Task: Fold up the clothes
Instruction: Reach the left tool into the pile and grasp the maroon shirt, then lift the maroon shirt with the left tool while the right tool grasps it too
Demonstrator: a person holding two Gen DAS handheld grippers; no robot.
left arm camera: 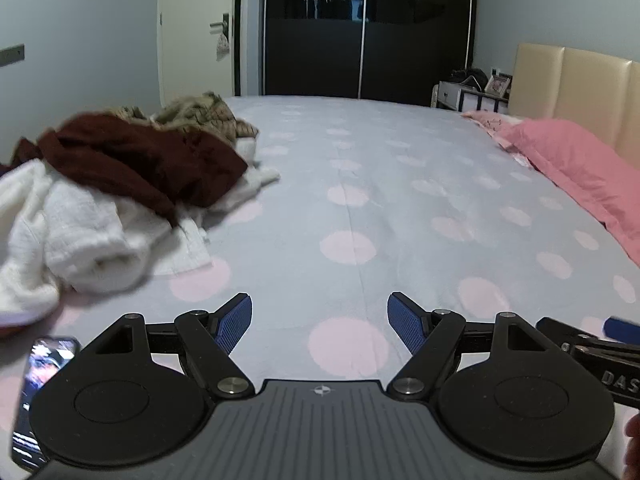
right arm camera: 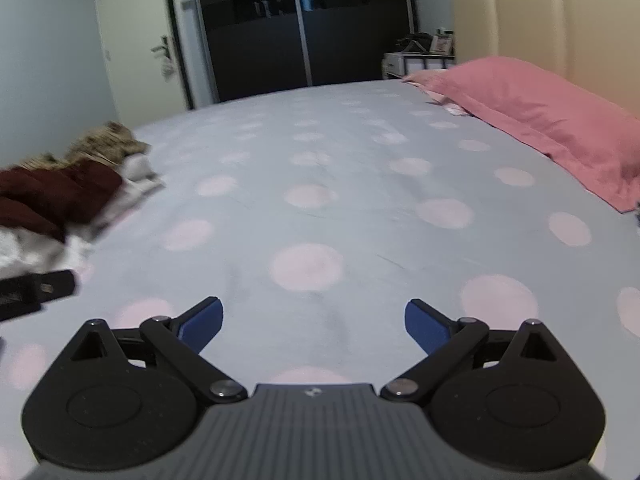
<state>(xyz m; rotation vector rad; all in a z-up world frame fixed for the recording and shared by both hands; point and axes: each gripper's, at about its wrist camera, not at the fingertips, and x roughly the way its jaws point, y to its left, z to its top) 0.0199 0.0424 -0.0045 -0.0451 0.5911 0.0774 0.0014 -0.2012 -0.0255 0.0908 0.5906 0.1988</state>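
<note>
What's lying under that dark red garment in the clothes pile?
The dark red garment lies on crumpled white clothes, which spread over the dotted bedsheet. A tan patterned piece sits behind it. What lies deeper in the pile is covered.

Both wrist cameras sit low over the bed [left arm camera: 360, 184], facing the wardrobe [right arm camera: 300, 28], seemingly side by side.

Both grippers [left arm camera: 320, 322] [right arm camera: 314, 326] spread (empty).

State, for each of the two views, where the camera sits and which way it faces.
Left wrist: behind the open left gripper, facing across the bed toward the wardrobe; clothes pile at its left.
Right wrist: behind the open right gripper, same direction; pink pillow at its right.
Shared: bed, pile, pillow, wardrobe.
</note>
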